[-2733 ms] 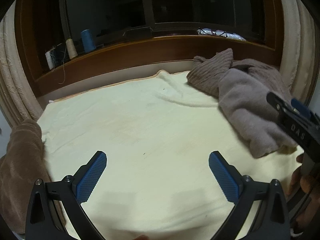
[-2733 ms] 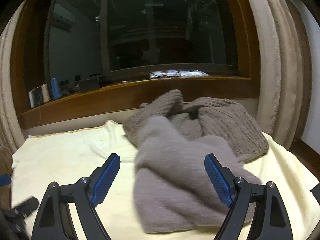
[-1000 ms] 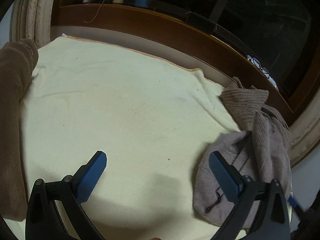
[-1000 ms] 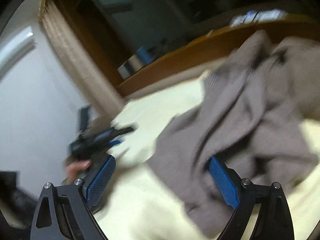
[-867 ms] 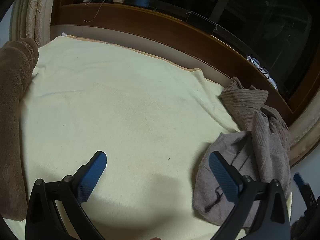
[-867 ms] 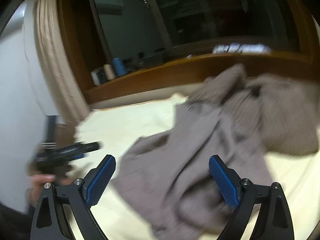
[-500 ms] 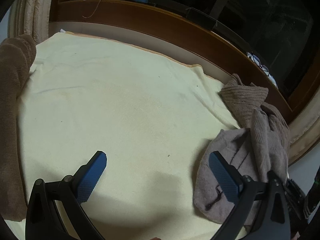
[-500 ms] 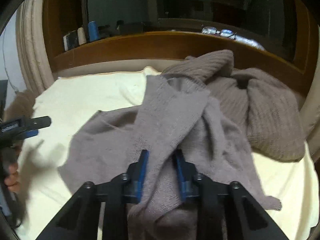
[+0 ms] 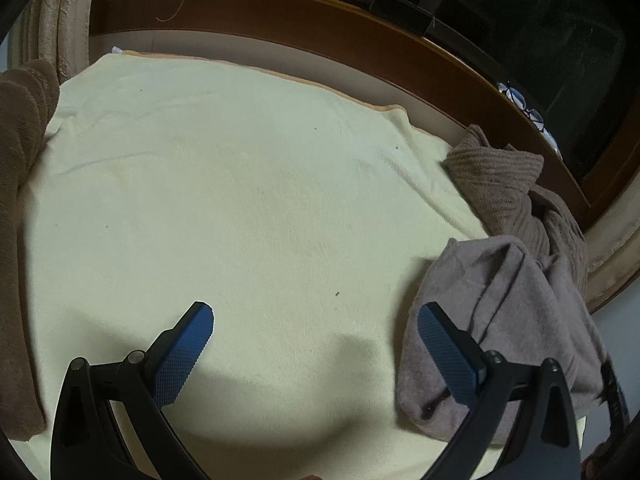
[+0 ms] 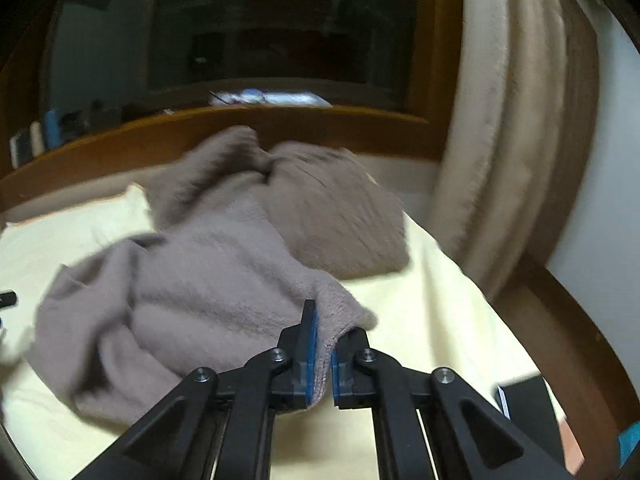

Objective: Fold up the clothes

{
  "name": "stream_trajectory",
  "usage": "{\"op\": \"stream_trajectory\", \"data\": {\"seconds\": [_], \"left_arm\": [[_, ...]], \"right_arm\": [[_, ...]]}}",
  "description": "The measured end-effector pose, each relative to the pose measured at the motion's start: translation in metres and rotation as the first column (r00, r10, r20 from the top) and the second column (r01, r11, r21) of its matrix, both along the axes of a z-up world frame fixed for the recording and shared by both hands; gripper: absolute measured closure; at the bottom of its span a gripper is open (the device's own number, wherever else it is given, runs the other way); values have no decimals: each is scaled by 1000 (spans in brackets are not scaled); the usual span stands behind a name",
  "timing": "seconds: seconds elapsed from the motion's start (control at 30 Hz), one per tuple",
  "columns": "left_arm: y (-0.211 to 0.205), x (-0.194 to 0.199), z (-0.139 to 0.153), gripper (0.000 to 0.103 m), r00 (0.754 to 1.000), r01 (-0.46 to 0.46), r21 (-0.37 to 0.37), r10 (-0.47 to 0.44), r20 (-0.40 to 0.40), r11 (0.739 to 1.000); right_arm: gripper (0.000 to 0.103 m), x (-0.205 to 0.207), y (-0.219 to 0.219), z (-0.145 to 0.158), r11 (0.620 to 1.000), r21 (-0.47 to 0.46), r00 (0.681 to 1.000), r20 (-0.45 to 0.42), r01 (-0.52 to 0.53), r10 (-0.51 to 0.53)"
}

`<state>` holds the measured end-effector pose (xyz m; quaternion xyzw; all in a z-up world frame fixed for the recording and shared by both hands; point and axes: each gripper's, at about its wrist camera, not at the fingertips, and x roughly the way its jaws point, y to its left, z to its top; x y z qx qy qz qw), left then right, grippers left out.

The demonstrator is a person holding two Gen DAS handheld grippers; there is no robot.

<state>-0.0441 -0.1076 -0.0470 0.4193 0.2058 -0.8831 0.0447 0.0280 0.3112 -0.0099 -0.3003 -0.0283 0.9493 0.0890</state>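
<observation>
Loosely rumpled grey-brown sweater (image 10: pixel 192 292), one edge pinched in right hand-held gripper (image 10: pixel 320 344); left hand-held gripper (image 9: pixel 316 344) wide apart, empty.

From the left wrist we look steeply down along the left gripper (image 9: pixel 316 344) onto the cream blanket (image 9: pixel 240 200) of the bed, close above it, facing the wooden window ledge (image 9: pixel 320 24). From the right wrist we look less steeply along the right gripper (image 10: pixel 323 344), very near the grey-mauve sweater (image 10: pixel 192 288), facing the dark window (image 10: pixel 260 28) and the curtain (image 10: pixel 500 120). We find blanket, sweater, ribbed brown knit (image 9: pixel 496 176) and ledge in both views.
</observation>
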Motion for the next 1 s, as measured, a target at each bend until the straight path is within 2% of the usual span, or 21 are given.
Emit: {"op": "stream_trajectory", "data": {"seconds": [0.07,0.17,0.23,0.27,0.3,0.37,0.4,0.5,0.57,0.63,0.67,0.7,0.73,0.8,0.87,0.93,1.0], "left_arm": [[1,0,0,1,1000,4,1,-4,2,1000],[-2,2,1,1,1000,-3,11,3,-5,1000],[-6,3,2,1,1000,-13,24,13,-11,1000],[-8,4,3,1,1000,-17,32,17,-14,999],[-10,5,4,1,1000,-21,40,21,-17,999],[-15,8,6,1,999,-26,54,27,-25,998],[-16,8,6,1,999,-29,58,31,-29,998],[-19,10,8,1,999,-36,71,39,-33,997],[-20,10,8,1,999,-37,77,39,-33,996],[-20,10,8,1,999,-38,80,41,-32,996],[-20,10,8,1,999,-41,78,43,-33,996],[-21,10,8,1,998,-44,78,47,-32,996],[-22,10,8,1,998,-48,79,50,-31,996],[-24,9,7,1,998,-52,86,54,-27,995],[-26,9,6,1,998,-54,93,57,-23,994],[-26,8,4,1,998,-55,98,57,-18,994],[-25,7,4,1,999,-49,97,50,-13,994]], "right_arm": [[95,11,1,-6,1000,-8,1000,9,13,-13],[88,18,-18,3,1000,-2,1000,-29,5,-5],[63,13,-29,14,997,-47,995,-75,-64,61],[25,8,-38,19,989,-72,987,-96,-132,125],[8,3,-47,23,973,-97,973,-117,-208,197],[8,-5,-76,28,928,-101,929,-137,-359,344],[8,-10,-98,29,891,-94,892,-139,-445,430],[8,-42,-141,26,796,-132,807,-89,-591,584],[9,-64,-169,24,722,-166,737,-57,-672,673],[18,-92,-193,19,650,-225,669,-15,-726,743],[27,-105,-197,15,636,-267,659,1,-724,752],[34,-116,-199,12,626,-307,655,13,-717,756],[36,-128,-202,9,615,-346,649,24,-708,760],[36,-141,-199,10,605,-417,659,18,-678,752],[36,-144,-197,20,639,-414,700,5,-648,714],[36,-135,-198,36,746,-268,775,-6,-610,632],[35,-125,-201,47,752,-205,773,-34,-626,634]]}}
